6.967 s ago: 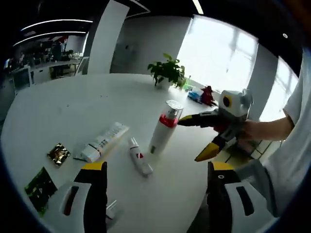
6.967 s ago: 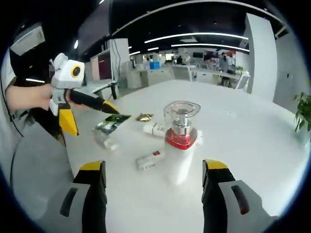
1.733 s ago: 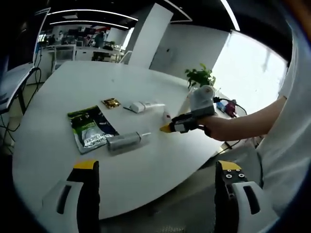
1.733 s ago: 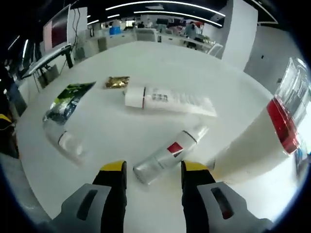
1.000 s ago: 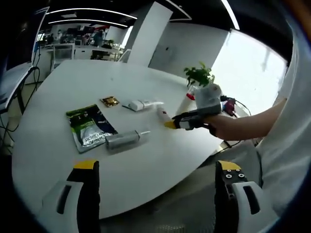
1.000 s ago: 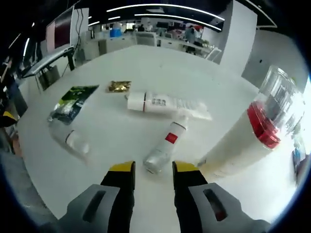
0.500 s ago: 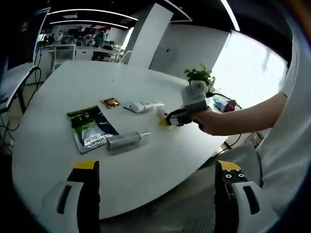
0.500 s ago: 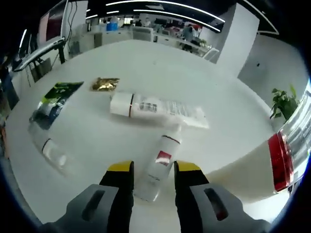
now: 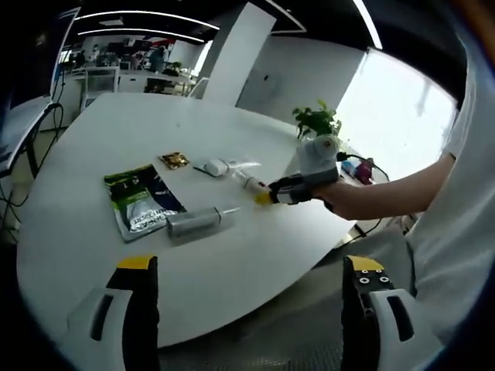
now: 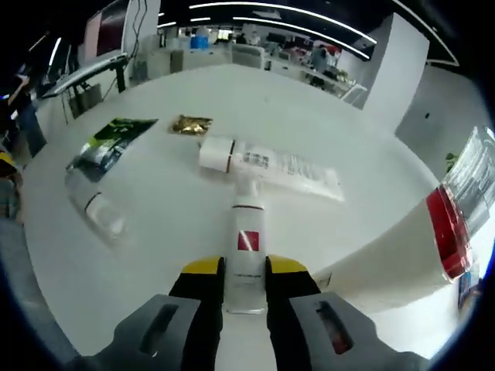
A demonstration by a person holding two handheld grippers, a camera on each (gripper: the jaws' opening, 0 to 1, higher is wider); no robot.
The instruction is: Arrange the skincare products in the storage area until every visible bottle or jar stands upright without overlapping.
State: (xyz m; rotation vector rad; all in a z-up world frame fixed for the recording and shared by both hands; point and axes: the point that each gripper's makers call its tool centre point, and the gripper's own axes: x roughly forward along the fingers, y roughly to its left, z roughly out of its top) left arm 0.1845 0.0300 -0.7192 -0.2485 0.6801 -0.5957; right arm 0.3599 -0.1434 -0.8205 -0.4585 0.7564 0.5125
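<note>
In the right gripper view, the right gripper [image 10: 244, 277] sits low over the white table [image 10: 155, 232], its yellow-tipped jaws drawn in and pinching the near end of a small slim tube [image 10: 247, 251] with a red square on its label. The tube lies flat and points straight away along the jaws. Just beyond its far tip lies a larger white tube [image 10: 267, 166], flat and crosswise, with its cap end to the left. To the right a tall white bottle [image 10: 402, 247] with a red band and clear cap leans across the view. To the left lies a grey tube [image 10: 97, 205], also flat, then a green packet [image 10: 108, 147], and farther off a small gold sachet [image 10: 191, 124].

In the left gripper view, the left gripper [image 9: 247, 267] is held back from the table [image 9: 93, 131] edge, its jaws spread wide with nothing between them. Nearest on the table lie the grey tube [image 9: 192, 222] and the green packet [image 9: 139, 202], which overlap. Beyond them the right gripper [image 9: 264, 196] reaches in from the right, held by a hand [image 9: 340, 202] on an outstretched bare forearm, its tip down at the slim tube [image 9: 249, 182]. Past it lie the larger tube [image 9: 220, 165] and the gold sachet [image 9: 175, 160], and at the far edge stands a potted plant [image 9: 315, 121].
</note>
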